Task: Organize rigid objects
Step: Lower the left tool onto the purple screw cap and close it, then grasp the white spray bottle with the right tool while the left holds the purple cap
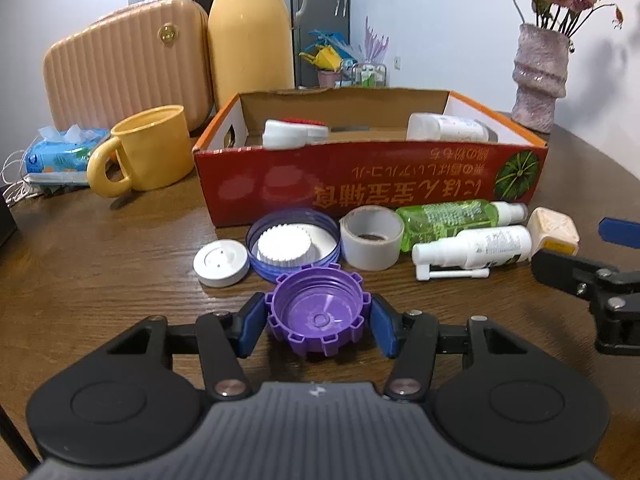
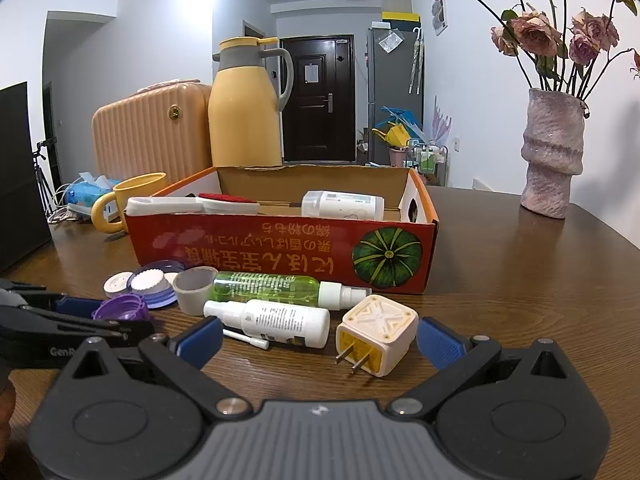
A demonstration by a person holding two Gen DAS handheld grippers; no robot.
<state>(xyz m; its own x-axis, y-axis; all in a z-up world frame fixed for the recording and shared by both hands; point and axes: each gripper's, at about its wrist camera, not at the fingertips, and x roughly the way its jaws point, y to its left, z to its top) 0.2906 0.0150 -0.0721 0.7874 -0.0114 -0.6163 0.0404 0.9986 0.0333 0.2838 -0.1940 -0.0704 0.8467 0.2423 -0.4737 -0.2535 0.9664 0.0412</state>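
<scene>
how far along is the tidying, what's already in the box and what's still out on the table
Done: two white bottles and a red-topped item lie in the cardboard box. In hand: the left gripper is clamped on the purple cap; the right gripper is open around the plug adapter. Left: green spray bottle, white spray bottle, tape roll, blue lid, white disc.

**Item count, table and box**

Three caps are counted: purple, blue, white. Two spray bottles are seen on the table: green, white. One tape roll, one plug adapter, one red box are logged.
</scene>
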